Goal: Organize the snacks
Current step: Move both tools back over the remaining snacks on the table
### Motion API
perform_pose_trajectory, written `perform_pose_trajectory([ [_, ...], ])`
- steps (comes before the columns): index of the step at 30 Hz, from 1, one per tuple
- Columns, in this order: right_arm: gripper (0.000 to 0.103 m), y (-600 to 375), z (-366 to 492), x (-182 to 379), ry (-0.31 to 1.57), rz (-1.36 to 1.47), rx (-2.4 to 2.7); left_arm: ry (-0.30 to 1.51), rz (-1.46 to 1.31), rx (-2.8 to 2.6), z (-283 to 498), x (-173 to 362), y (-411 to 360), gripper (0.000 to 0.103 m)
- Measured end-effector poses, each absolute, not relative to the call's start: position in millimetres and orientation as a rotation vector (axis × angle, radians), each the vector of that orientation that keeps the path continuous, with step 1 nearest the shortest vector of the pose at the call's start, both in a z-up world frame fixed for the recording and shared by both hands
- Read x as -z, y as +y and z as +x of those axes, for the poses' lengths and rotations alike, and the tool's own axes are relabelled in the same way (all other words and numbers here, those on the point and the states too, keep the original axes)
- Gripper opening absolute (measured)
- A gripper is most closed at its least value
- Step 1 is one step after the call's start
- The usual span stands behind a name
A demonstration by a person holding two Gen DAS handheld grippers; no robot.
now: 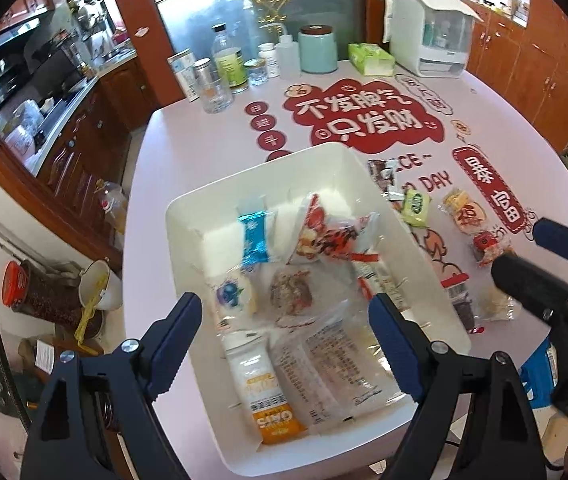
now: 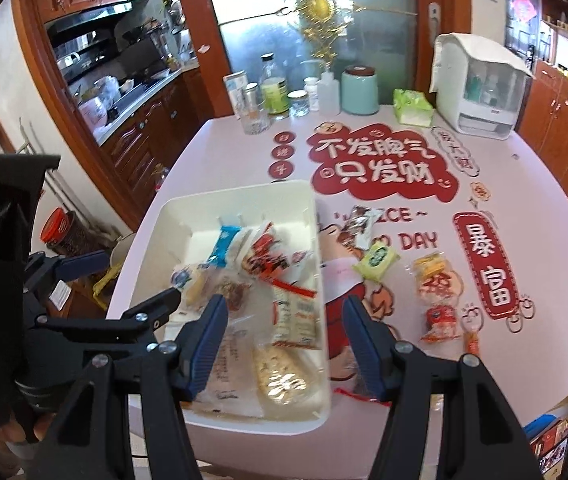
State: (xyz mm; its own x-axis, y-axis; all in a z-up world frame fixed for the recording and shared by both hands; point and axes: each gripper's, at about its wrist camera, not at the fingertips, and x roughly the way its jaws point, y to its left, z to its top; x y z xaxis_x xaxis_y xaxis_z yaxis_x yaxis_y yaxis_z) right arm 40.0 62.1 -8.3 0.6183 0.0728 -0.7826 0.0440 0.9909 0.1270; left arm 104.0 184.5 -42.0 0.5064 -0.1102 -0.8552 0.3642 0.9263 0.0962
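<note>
- Several wrapped snacks lie loose on the table (image 2: 543, 200), right of the white bin (image 2: 244, 196): green packet (image 2: 375, 258), yellow-and-red packet (image 2: 431, 280), small red packet (image 2: 439, 322), silver-brown wrapper (image 2: 357, 224).
- Handling guess: all light, soft film packs, crinkly and slick; contents likely crushable. Pinch across the flat body or a sealed end, gentle squeeze.
- Bin already holds a pile: blue packet (image 1: 254, 240), red-orange bag (image 1: 323, 236), orange-white sachet (image 1: 268, 396), clear-wrapped pieces.
- Left gripper (image 1: 289, 348): jaws wide apart, empty, hovering over the bin's near end.
- Right gripper (image 2: 285, 348): jaws parted, nothing pinched; it straddles the bin's right wall near the front corner.
- Loose packets sit ahead and to the right of the right gripper, apart from it; small red packet is nearest.
- Right gripper looks best placed for the next pick.
</note>
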Motion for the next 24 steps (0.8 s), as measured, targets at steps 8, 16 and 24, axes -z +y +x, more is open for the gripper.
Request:
perform_pose_trajectory([
  [8,0.06,2.4,27.2,1.5,0.868,0.19,0.05,0.992,0.322,0.391,101.1,46.3,132.6,0.085],
  [16,0.06,-73.0,8.4,18.4,0.893,0.28,0.151,1.027,0.358,0.466,99.1,64.0,90.6,0.085],
  [24,0.06,-121.2,-3.2,63.3,0.97,0.322,0.214,1.053,0.432,0.553,106.9,83.4,42.7,0.085],
])
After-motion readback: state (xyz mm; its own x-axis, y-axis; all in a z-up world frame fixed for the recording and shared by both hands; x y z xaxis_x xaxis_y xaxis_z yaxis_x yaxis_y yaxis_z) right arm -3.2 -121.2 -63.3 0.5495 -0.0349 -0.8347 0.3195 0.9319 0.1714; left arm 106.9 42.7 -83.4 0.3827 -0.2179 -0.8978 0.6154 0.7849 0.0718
